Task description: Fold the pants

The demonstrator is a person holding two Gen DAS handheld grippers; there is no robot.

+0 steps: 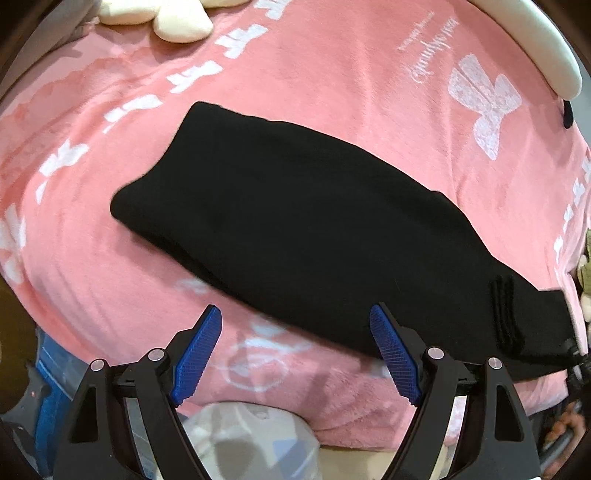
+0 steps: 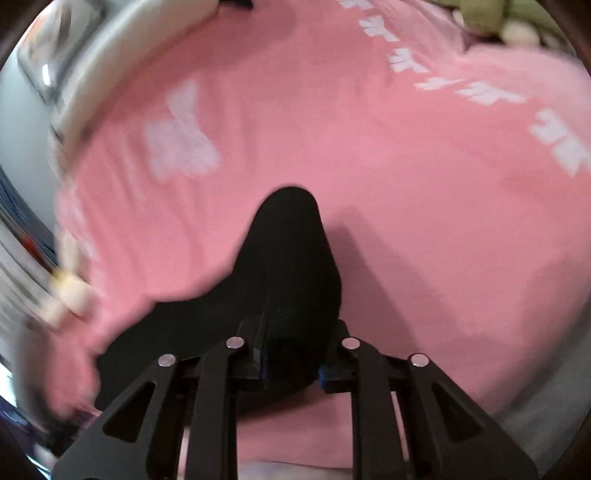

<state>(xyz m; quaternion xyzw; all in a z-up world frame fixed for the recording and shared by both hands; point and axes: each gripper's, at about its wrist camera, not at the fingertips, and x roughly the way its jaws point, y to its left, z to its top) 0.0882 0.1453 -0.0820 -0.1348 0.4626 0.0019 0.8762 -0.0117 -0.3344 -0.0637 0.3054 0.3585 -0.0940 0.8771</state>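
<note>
From my left wrist camera I see the black pants (image 1: pixel 295 221) lying folded into a long, narrow band across a pink blanket (image 1: pixel 332 74) with white lettering and bow prints; the surface looks like a bed rather than a tabletop. The band runs diagonally from its rounded end at upper left down to the lower right, where ribbed fabric and a drawstring show near the picture's edge. My left gripper (image 1: pixel 295 350) hovers over the near edge of the blanket with its fingers (image 1: pixel 199 354) spread wide and nothing between them; the right-hand blue pad sits just in front of the pants' lower edge, though I cannot tell whether it touches the cloth. Cream plush shapes (image 1: pixel 177 22) rest at the far top of the blanket, a white curved rail (image 1: pixel 535 48) borders it at upper right, and a crumpled plastic bag (image 1: pixel 251 435) lies below the blanket's near edge. On my right wrist camera, much of the view is blurred, but my right gripper (image 2: pixel 291 369) has its fingers drawn close together on a bunch of the black pants (image 2: pixel 291 258), pinched between the pads with only slivers of blue showing. The cloth bulges forward past the fingers into a rounded hump and trails off to the lower left over the pink blanket (image 2: pixel 406 166).
</note>
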